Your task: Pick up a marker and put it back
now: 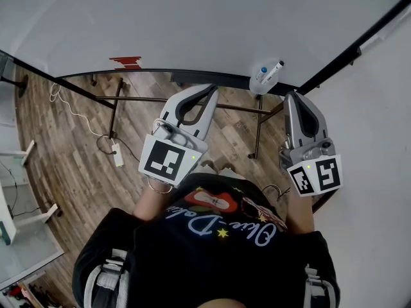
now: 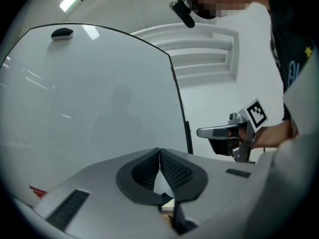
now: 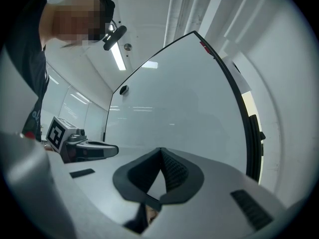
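A white marker (image 1: 270, 73) with a blue label and a dark tip lies at the whiteboard's (image 1: 192, 24) lower edge, on a small white holder. My left gripper (image 1: 212, 89) is shut and empty, pointing at the board, left of the marker. My right gripper (image 1: 291, 95) is also shut and empty, just below and right of the marker. In the left gripper view my own jaws (image 2: 159, 151) meet in front of the board, and the right gripper (image 2: 199, 132) shows beside them. In the right gripper view the jaws (image 3: 160, 150) are closed, with the left gripper (image 3: 116, 150) at their left.
A red mark (image 1: 126, 61) sits on the board near its lower edge. A small dark object (image 2: 62, 33) clings high on the board. The board's metal stand (image 1: 115, 104) rests on a wooden floor with a power strip (image 1: 117, 154) and cable. A white wall (image 1: 379, 140) stands at the right.
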`<state>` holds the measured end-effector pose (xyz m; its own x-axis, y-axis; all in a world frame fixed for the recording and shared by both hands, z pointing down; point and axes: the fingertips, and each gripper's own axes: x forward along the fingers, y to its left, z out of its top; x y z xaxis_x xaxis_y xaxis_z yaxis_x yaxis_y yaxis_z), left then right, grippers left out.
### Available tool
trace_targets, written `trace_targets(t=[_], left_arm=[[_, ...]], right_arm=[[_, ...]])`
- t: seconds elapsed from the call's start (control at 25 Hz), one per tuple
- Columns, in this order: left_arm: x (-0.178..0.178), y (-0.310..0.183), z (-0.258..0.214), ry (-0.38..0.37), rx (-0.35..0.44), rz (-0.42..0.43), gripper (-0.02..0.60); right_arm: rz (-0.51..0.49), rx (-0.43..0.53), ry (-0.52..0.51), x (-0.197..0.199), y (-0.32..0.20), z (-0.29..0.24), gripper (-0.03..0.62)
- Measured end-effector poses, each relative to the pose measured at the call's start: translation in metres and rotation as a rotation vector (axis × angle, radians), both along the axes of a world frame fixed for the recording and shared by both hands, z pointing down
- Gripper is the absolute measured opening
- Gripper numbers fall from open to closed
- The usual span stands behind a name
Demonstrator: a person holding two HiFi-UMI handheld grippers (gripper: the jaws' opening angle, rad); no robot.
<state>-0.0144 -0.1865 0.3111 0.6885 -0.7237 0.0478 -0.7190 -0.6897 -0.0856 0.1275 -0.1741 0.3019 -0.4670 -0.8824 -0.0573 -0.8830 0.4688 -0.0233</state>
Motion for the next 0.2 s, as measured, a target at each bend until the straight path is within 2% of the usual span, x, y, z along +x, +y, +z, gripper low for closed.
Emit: trace_targets(t=[0.2], left_arm=[[0.0004, 0.0003, 0.0014, 0.0, -0.007, -0.002, 0.005]], right_arm=[[0.004, 0.0, 0.001, 0.0014, 0.0002, 0.0007, -0.002]])
